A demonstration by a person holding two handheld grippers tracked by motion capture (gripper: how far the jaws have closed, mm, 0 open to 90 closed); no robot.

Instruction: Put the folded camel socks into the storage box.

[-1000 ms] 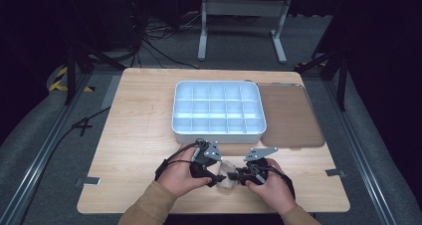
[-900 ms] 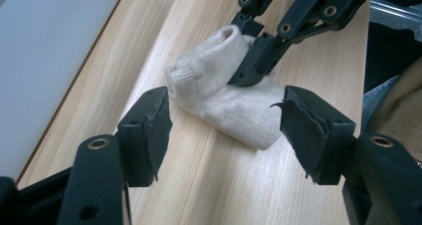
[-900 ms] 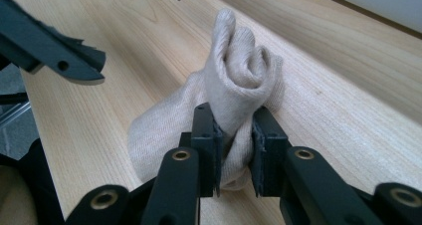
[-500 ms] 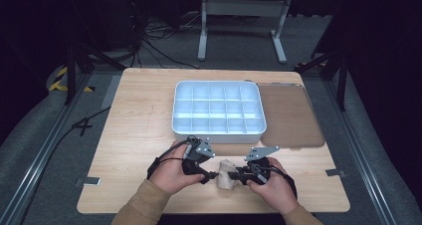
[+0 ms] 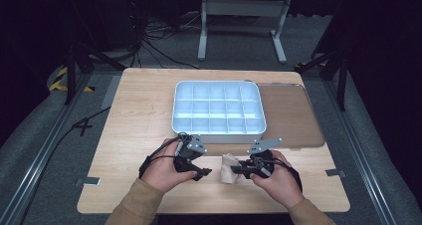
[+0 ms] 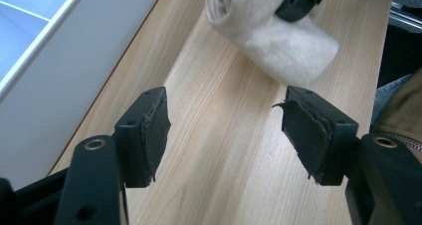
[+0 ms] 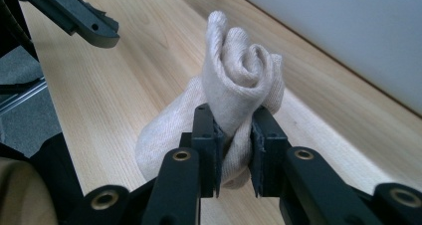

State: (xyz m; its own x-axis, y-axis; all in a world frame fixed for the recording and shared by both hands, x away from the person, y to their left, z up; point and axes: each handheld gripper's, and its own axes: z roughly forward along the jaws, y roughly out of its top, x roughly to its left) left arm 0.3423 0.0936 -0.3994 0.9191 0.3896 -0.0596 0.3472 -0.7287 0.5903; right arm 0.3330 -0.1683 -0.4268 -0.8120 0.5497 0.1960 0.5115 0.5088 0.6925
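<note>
Thing in hand: rolled cream sock (image 7: 238,116), soft knit fabric wound into a tight bundle.
Colour: pale cream, almost off-white, against the light wood.
Texture: fine ribbed knit, slightly fuzzy on the outer layer, as seen in the left gripper view (image 6: 278,33).
Shape: spiral of layers at the upper end like a rosebud, looser bulge of fabric hanging below and to the left in the right gripper view.
Place: near edge of the wooden table (image 5: 134,115), right of centre, between the two hands (image 5: 229,168), well short of the tray.
Right gripper (image 7: 234,150): jaws pinched on the sock's waist, fabric squeezed narrow between the pads, spiral end standing up past the tips.
Left gripper (image 6: 224,135): jaws spread wide, bare wood between them, sock ahead of the tips and apart from them; worn padding (image 6: 304,135) peeling on one jaw.
Left hand (image 5: 166,169): near edge, left of the sock, gripper pointing right towards it.
Right hand (image 5: 276,177): near edge, right of the sock, gripper pointing left.
Tray (image 5: 217,130): white compartment box, far of both hands, centre of the table.
Brown mat (image 5: 288,113): flat, right of the tray, touching its side.
</note>
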